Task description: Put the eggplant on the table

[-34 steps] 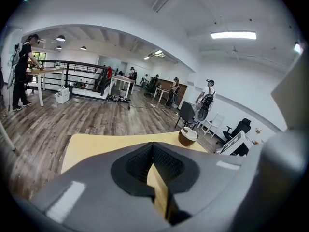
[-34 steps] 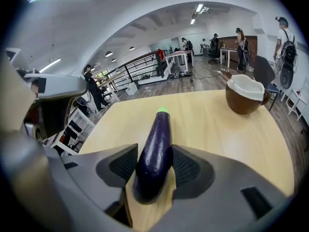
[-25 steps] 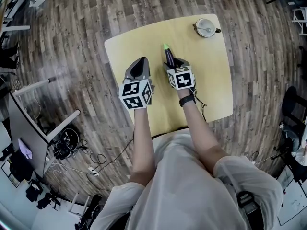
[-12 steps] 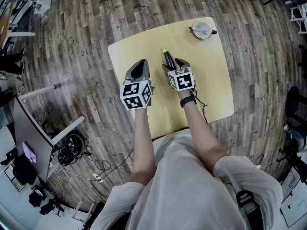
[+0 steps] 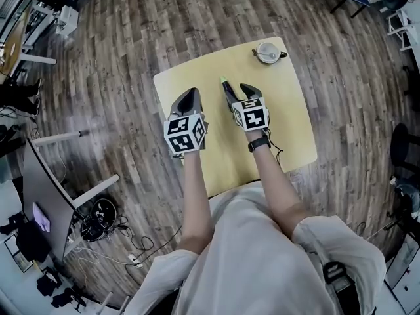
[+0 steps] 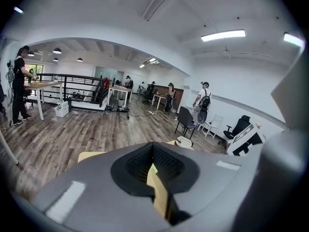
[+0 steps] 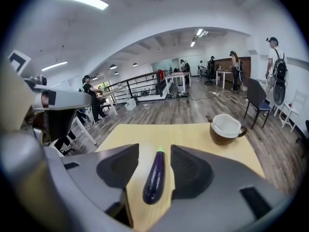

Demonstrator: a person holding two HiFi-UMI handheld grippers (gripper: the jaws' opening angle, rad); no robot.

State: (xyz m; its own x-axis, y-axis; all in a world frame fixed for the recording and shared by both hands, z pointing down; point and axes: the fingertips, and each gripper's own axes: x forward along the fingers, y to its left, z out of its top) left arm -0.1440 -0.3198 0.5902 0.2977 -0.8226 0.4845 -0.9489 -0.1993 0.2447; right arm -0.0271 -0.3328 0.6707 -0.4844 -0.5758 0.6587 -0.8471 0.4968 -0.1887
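On the yellow table [image 7: 193, 134], the eggplant [image 7: 154, 178] lies flat.

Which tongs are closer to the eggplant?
Right. The right tongs straddle the eggplant, their jaws closing without yet pressing it; the left tongs sit off to its left.

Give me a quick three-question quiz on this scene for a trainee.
1. True or false: the eggplant lies on the table.
2. Which gripper has the eggplant between its jaws: A left, B right?
3. Fill in: near the table's far corner stands a ____.
Key: 1 true. 2 B: the right gripper, its jaws closing a little but clear of the eggplant. 3 cup.
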